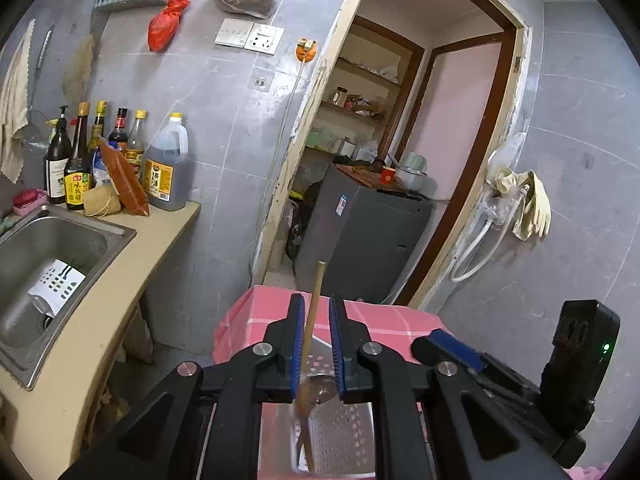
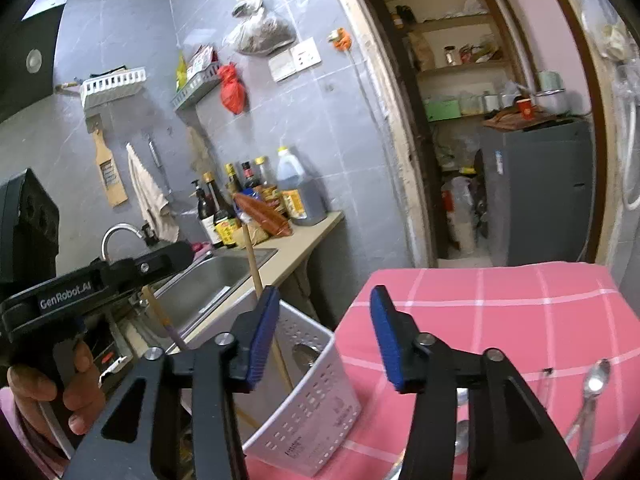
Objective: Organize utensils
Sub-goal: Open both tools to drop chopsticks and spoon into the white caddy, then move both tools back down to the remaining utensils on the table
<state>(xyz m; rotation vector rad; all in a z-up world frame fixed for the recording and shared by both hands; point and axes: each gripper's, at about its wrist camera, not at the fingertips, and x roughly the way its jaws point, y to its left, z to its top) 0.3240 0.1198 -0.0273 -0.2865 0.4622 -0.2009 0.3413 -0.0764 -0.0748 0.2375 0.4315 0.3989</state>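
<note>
My left claw [image 1: 316, 340] stands slightly parted around a wooden chopstick [image 1: 314, 312], its pads not visibly pressing the stick, which leans upright with its lower end down in the white perforated basket [image 2: 316, 412]. My right claw [image 2: 324, 336] is released and empty, hovering beside that basket over the pink checked bench [image 2: 500, 304]. So some of the sorting looks done: chopsticks and a metal spoon [image 2: 306, 354] already sit in the basket. Left over, I judge, are the spoon [image 2: 596, 380] and other metal pieces lying on the cloth at right.
</note>
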